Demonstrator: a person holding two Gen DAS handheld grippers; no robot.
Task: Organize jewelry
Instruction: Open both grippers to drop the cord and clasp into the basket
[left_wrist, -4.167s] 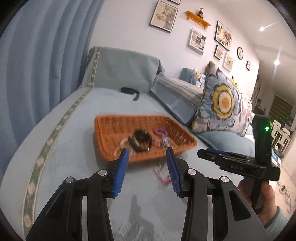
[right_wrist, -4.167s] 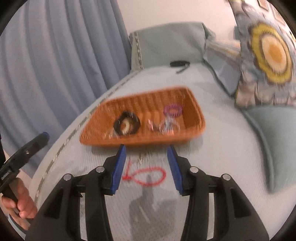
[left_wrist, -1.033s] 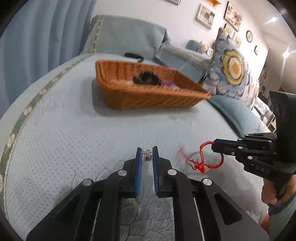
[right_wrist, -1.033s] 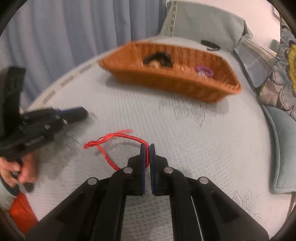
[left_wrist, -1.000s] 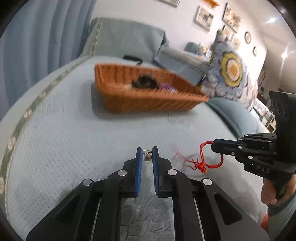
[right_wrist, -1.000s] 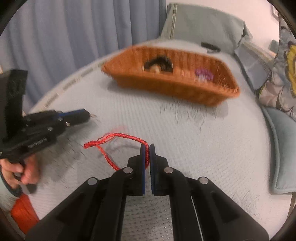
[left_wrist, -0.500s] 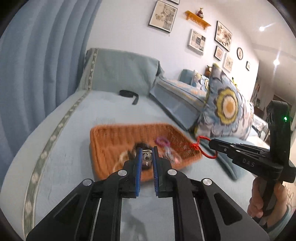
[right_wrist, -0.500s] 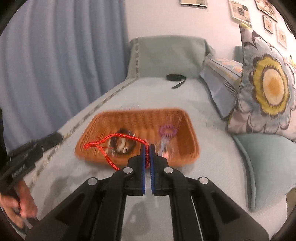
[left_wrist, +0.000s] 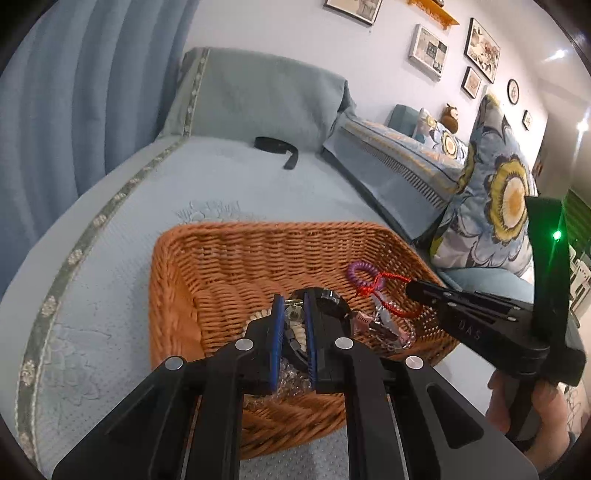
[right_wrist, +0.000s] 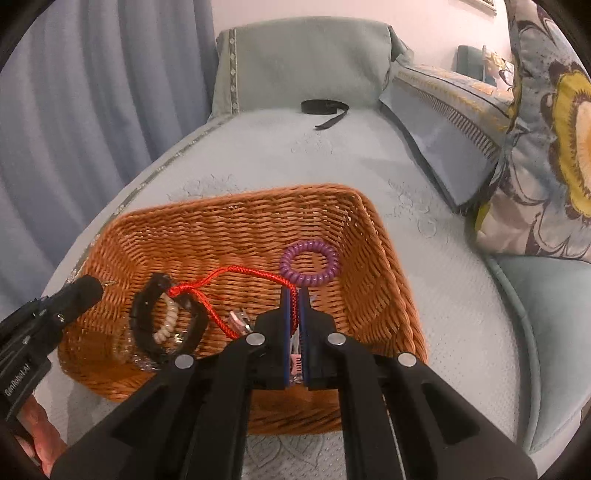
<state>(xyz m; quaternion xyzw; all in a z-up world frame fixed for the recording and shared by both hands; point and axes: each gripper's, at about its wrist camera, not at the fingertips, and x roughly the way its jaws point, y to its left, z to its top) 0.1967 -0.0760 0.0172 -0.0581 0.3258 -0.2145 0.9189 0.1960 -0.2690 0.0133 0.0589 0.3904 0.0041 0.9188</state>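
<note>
Quilted bed (right_wrist: 424, 280), one woven basket (right_wrist: 373, 236).
Left gripper (left_wrist: 293, 314) pinched small metal charm (left_wrist: 294, 313); right gripper (right_wrist: 294, 295) clamped braided red cord (right_wrist: 243, 272).

Black hand-held gripper (left_wrist: 293, 308), blue pads (left_wrist: 276, 314)

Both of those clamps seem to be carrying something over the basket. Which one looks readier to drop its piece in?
Probably the right hand-held gripper. It pinches the red cord bracelet, which already trails low inside the wicker basket. The left hand-held gripper holds a small metal piece over the basket's near end.
</note>
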